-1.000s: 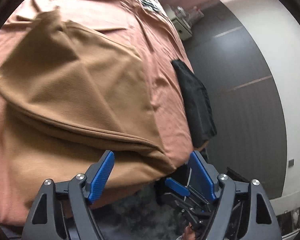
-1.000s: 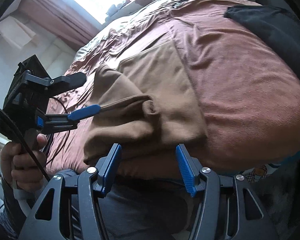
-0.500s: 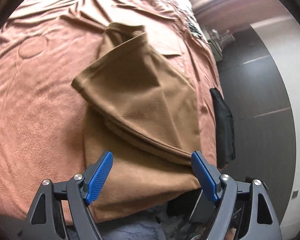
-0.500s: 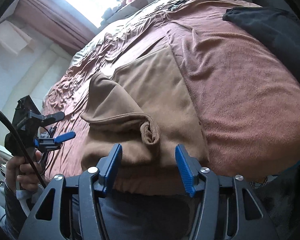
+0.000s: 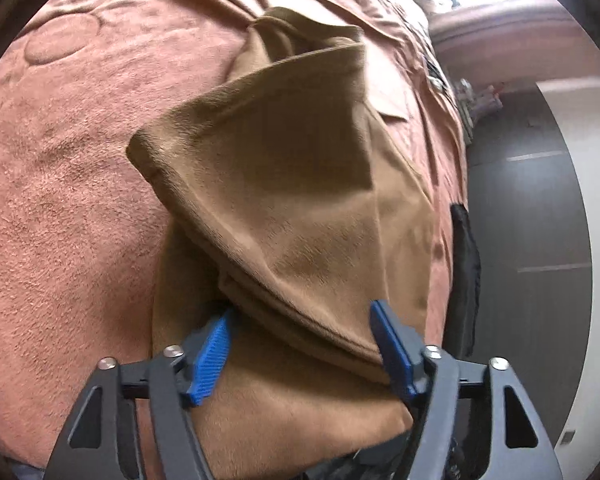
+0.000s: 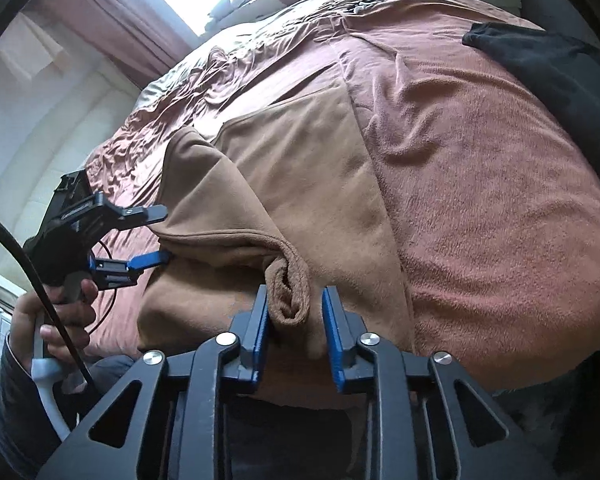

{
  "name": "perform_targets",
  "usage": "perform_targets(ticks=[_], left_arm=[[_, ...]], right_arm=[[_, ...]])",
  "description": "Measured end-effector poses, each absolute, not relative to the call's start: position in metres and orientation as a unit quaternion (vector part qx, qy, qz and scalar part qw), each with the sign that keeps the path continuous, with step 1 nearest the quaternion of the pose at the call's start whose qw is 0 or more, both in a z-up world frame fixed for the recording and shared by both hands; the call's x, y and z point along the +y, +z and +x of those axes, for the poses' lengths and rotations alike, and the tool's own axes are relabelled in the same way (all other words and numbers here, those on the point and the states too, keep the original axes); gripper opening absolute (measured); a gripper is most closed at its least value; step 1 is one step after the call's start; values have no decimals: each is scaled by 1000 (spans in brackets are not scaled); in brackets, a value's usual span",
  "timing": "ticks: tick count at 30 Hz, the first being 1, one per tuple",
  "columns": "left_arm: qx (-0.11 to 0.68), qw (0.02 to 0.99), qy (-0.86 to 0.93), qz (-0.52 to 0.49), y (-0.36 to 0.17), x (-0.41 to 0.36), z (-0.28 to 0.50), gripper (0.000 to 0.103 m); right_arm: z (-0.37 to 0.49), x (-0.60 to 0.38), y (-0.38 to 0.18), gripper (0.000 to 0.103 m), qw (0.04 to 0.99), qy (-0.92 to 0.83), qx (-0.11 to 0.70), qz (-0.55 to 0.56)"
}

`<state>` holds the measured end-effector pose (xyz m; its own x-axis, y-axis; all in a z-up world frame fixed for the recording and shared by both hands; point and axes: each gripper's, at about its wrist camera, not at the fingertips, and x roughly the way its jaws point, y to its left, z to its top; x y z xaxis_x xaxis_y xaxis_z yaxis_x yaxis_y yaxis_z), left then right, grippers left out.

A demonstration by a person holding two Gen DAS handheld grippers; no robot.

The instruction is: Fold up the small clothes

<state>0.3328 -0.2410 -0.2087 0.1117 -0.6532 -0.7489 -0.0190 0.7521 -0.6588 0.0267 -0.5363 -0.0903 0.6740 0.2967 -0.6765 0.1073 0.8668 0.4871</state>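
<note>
Your left gripper (image 5: 300,344) blurs w/ motion; its jaws, just closing, straddle the hem fold of the tan fleece garment (image 5: 300,200), contact unclear. The garment lies half-folded near the edge of the pink-brown fleece blanket (image 6: 480,200). Your right gripper (image 6: 294,322), also just closing, stands narrow around a bunched roll; pads' grip can't be confirmed.

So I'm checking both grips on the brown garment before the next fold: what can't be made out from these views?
- Right gripper: its jaws have just been closing around a bunched fold of the brown garment; whether the pads press it, right wrist view, is unclear.
- Left gripper: jaws closing too, fabric between; the layers hide contact.
- Garment's near hem: cut off behind both grippers' frames.
- Black cloth: mostly past the frame edge.
</note>
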Motion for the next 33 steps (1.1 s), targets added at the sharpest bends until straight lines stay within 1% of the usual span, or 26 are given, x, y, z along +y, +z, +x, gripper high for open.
perform_targets(ticks=[1,2,3,4,5,6,8,13,20,27,33], left_arm=[[625,699,-222,-267,-210,-240,335,57],[625,702,-215,-267,-211,-239,336,44],[625,704,-208,-266,-211,-238,337,24],[625,705,-206,-266,-211,-237,338,17],[623,703,-211,-269,-209,-237,338,12],[619,705,-221,-265,-205,-238,339,9],[607,719,-237,-242,-190,-244,338,9],[578,736,-267,-232,-155,-255,345,8],[549,753,-308,-194,-113,-297,361,8],[553,749,-327,-161,-104,-344,377,8],[566,743,-330,-134,-117,-377,386,8]], right_arm=[[27,-536,-90,15,880,52,400,250],[27,-537,-90,11,882,51,398,248],[27,-537,-90,9,883,50,397,246],[25,-537,-91,6,884,49,397,244],[24,-537,-91,5,885,50,395,242],[22,-536,-91,4,886,52,393,239],[20,-537,-91,3,888,53,391,236],[11,-541,-92,3,889,59,381,248],[0,-551,-90,2,891,61,367,261],[-2,-559,-98,2,887,56,369,271],[-3,-558,-103,2,883,53,372,281]])
